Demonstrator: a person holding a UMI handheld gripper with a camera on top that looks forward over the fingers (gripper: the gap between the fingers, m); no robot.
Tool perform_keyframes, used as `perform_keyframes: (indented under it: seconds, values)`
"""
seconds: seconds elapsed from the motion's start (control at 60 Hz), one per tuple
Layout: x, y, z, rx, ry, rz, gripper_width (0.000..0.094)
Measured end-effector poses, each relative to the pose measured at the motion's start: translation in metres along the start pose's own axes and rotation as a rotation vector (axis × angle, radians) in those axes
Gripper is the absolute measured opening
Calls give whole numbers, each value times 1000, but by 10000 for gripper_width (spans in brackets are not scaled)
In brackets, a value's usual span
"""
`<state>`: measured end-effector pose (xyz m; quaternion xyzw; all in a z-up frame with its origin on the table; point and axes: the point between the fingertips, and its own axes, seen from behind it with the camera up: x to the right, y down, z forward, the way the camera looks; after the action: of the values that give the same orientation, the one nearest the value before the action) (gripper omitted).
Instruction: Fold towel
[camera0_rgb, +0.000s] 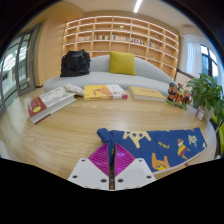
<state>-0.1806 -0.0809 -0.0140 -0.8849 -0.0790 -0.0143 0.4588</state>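
Blue towel (160, 146) just ahead-right of the closed tool (111, 160)

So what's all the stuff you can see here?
towel: one, blue with orange shapes, on the table just ahead of the fingers
table: one, light wood, under everything near
books: a few, mixed colours, spread along the table's far side
flowers: one bunch, orange and red, past the towel
plant: one, green, next to the flowers
sofa: one, pale, behind the table
cushion: one, yellow, on the sofa
bag: one, black, on the sofa beside the cushion
shelves: one unit, wood, on the back wall
gripper: one, white with pink pads, fingers close together at the towel's edge
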Motion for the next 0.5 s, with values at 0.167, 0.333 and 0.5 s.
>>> perform_keyframes:
  seconds: [0.167, 0.333, 0.5]
  values:
    - [-8, 0, -4, -25, -17, 3, 26]
    - [-65, -37, -50, -4, -258, 156, 26]
    - [-65, -112, -104, 101, -418, 255, 28]
